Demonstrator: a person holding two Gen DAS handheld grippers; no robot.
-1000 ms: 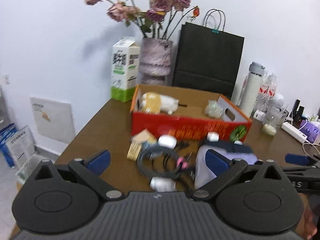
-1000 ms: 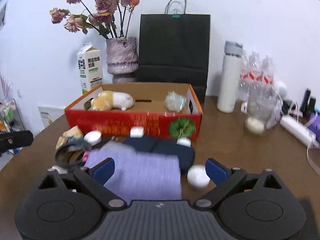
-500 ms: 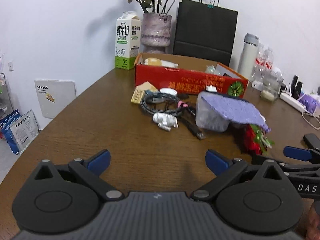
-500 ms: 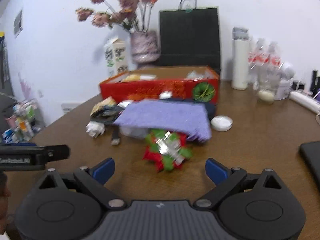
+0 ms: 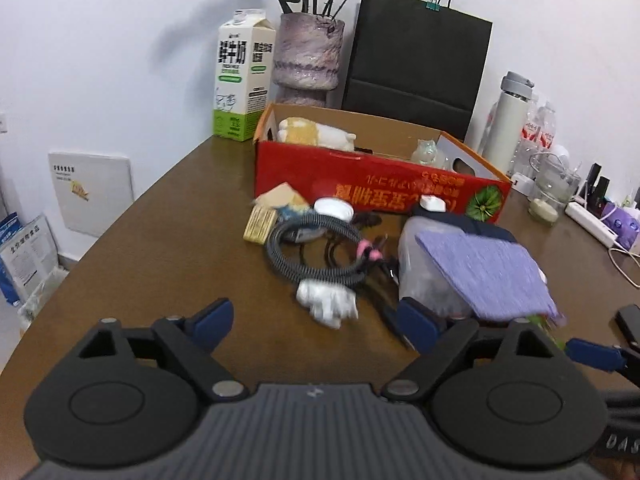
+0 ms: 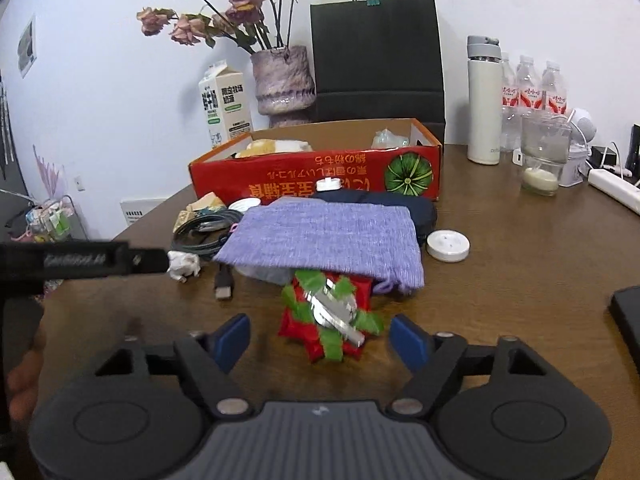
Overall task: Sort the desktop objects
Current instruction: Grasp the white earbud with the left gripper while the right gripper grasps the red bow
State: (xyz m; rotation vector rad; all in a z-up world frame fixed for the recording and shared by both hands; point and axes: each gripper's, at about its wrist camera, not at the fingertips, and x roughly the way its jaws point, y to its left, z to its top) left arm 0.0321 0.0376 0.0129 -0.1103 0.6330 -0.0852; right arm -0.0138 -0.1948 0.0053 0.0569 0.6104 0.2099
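A plush toy (image 5: pixel 316 136) already lies in the red box (image 6: pixel 316 182); in front of it much clutter remains. My left gripper (image 5: pixel 316 320) and right gripper (image 6: pixel 320 338) are closing, grasping nothing.

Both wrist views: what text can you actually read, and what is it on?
"鲜牛奶": milk carton.
"DAS", cut off: right gripper's body, bottom right of the left view.
Red box: characters printed upside down, not reliably readable.
Water bottles, wall panel, left gripper's side lettering: too small or blurred.
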